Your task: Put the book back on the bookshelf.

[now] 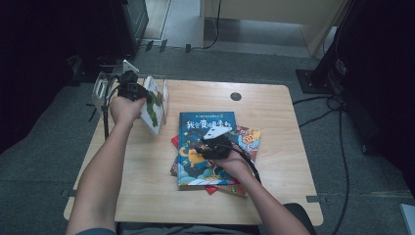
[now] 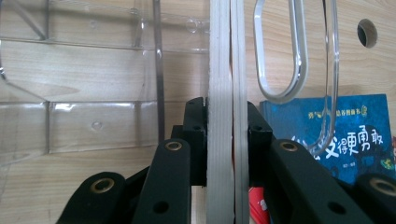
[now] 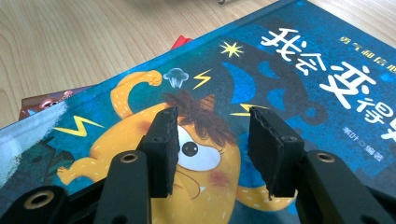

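mid-filing: left tool clamped on a thin book held upright at the clear plastic rack, far-left on the surface. right tool gaping, empty, poised just over the blue book topping the stack. next, probably — line up the spine with a slot, lower, release.

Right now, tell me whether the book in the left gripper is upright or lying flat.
Upright, leaning slightly. The left gripper clamps the book by its edge, holding it on end beside the clear rack, above the table.
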